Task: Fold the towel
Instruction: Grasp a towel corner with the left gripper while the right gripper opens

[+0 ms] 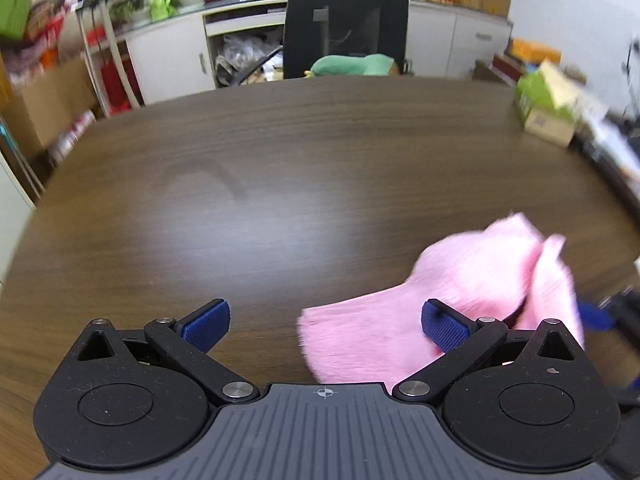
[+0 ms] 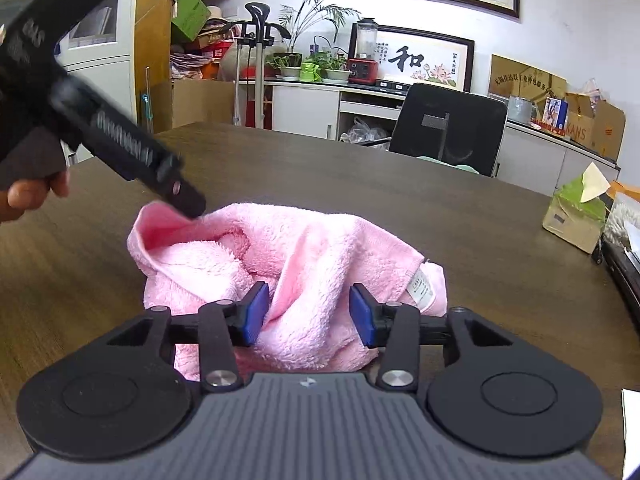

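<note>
A pink towel [image 2: 304, 256] lies crumpled in a heap on the dark wooden table [image 2: 360, 168]. My right gripper [image 2: 308, 314] is open, its blue pads on either side of a raised fold of the towel at its near edge. In the left wrist view the towel [image 1: 472, 292] is blurred, low at the right, partly behind the right pad. My left gripper [image 1: 326, 326] is open wide and empty above bare table. In the right wrist view its body [image 2: 120, 140] hangs at the towel's far left corner, fingertips hidden.
A black office chair [image 2: 448, 128] stands at the table's far edge. A green tissue box [image 2: 576, 212] sits on the table's right side; it also shows in the left wrist view [image 1: 548, 100]. Cabinets, plants and cardboard boxes line the wall.
</note>
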`<state>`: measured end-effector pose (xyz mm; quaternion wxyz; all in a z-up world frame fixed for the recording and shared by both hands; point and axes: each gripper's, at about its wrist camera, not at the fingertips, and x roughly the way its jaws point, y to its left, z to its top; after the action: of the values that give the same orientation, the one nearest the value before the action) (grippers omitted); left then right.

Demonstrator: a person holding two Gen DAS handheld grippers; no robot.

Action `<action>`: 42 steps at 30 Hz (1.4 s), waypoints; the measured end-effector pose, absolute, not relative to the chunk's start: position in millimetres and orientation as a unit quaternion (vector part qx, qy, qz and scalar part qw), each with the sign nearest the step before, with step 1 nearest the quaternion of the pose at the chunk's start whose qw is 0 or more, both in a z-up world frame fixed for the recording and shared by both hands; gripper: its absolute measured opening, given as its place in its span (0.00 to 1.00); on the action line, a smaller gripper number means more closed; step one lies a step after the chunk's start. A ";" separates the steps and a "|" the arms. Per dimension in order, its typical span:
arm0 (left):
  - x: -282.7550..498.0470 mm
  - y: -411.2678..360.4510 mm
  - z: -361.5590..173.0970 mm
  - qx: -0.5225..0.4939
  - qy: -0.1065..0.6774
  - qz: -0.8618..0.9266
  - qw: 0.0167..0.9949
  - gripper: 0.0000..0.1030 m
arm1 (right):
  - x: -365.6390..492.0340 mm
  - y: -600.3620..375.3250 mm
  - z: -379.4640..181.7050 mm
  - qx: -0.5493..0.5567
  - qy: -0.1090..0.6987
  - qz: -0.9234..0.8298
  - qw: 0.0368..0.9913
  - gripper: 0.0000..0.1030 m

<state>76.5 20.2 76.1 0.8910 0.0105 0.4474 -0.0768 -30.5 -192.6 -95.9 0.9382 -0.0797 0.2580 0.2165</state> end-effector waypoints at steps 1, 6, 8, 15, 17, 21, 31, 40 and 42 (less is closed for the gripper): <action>76.3 19.0 77.2 0.002 0.449 -0.090 0.889 1.00 | -30.7 -192.3 -96.3 -0.080 0.258 0.217 0.938 0.45; 73.3 5.9 72.6 0.033 0.452 -0.105 0.885 1.00 | -30.4 -193.1 -98.3 -0.077 0.259 0.215 0.938 0.49; 73.6 2.7 67.7 0.044 0.456 -0.098 0.883 1.00 | -30.0 -193.3 -98.5 -0.078 0.259 0.213 0.939 0.51; 68.4 18.1 59.1 0.037 0.459 -0.060 0.886 0.98 | -31.2 -189.0 -99.2 -0.103 0.245 0.196 0.944 0.63; 64.0 20.5 56.7 0.042 0.460 -0.056 0.885 0.94 | -31.1 -188.9 -99.7 -0.102 0.245 0.196 0.944 0.65; 57.9 26.9 53.3 0.031 0.462 -0.045 0.885 0.85 | -29.7 -190.0 -100.4 -0.099 0.246 0.196 0.944 0.66; 53.1 22.1 43.1 -0.010 0.437 -0.060 0.897 0.31 | -31.4 -189.1 -100.4 -0.100 0.243 0.197 0.945 0.76; 39.3 10.9 45.4 0.021 0.387 -0.062 0.920 0.14 | -32.8 -191.3 -97.7 -0.099 0.239 0.193 0.946 0.83; 35.6 16.4 45.9 0.006 0.374 -0.068 0.925 0.14 | -30.5 -197.1 -95.5 -0.078 0.244 0.196 0.946 0.84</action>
<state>35.6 16.4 45.9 0.9251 0.0057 0.3737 -0.0677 -30.5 -197.1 -95.5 0.9464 -0.0780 0.2442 0.1964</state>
